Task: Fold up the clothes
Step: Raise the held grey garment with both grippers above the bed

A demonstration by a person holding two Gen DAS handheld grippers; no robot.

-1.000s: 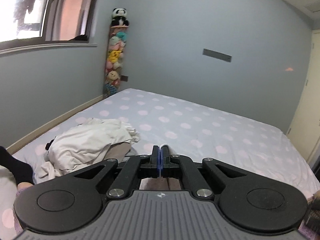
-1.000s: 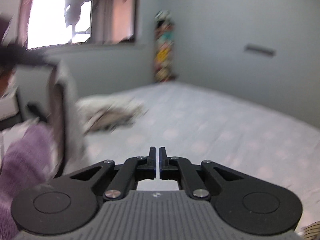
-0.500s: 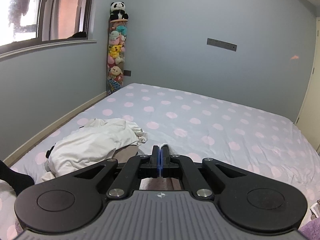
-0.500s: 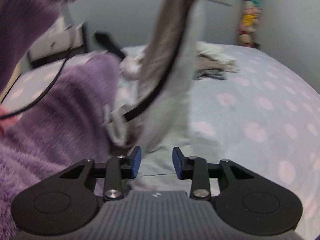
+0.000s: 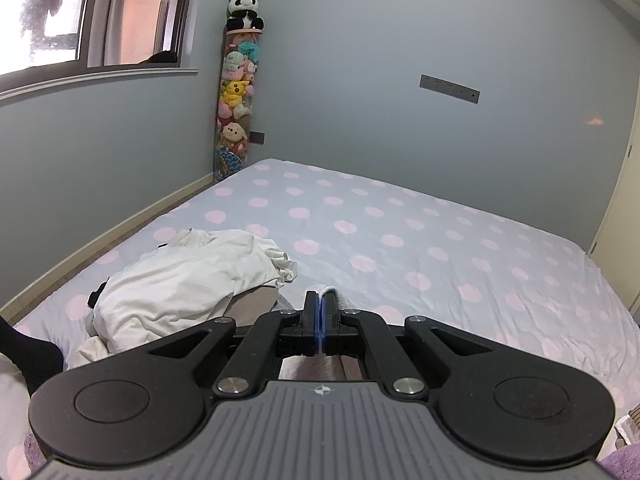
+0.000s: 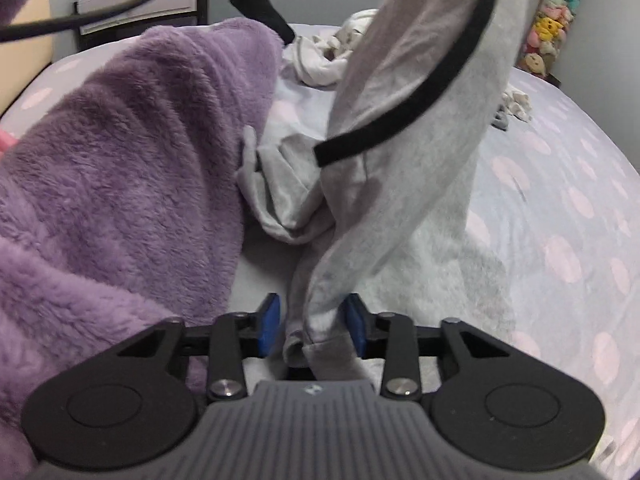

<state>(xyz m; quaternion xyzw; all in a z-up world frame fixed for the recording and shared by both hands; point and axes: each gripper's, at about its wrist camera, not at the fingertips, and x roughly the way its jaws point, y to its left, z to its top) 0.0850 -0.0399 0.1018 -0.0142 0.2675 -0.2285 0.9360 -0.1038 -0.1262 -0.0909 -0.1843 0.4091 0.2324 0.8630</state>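
A grey garment (image 6: pixel 404 148) with a black band hangs in the right wrist view, held up from above. Its lower hem lies between the blue pads of my open right gripper (image 6: pixel 313 322), which is not closed on it. My left gripper (image 5: pixel 321 316) is shut on a bit of the grey garment (image 5: pixel 338 294) that shows just past the fingertips; the rest hangs out of sight below it. A pile of white and brown clothes (image 5: pixel 188 280) lies on the bed to the left.
The bed (image 5: pixel 400 236) has a pale sheet with pink dots. A purple fleece sleeve (image 6: pixel 120 168) fills the left of the right wrist view. A tall tube of plush toys (image 5: pixel 236 108) stands in the corner. A black sock (image 6: pixel 260 0) lies behind.
My right gripper has opened and swung left to the hanging grey garment, whose hem now sits between its pads. My left gripper has stayed shut and risen a little.
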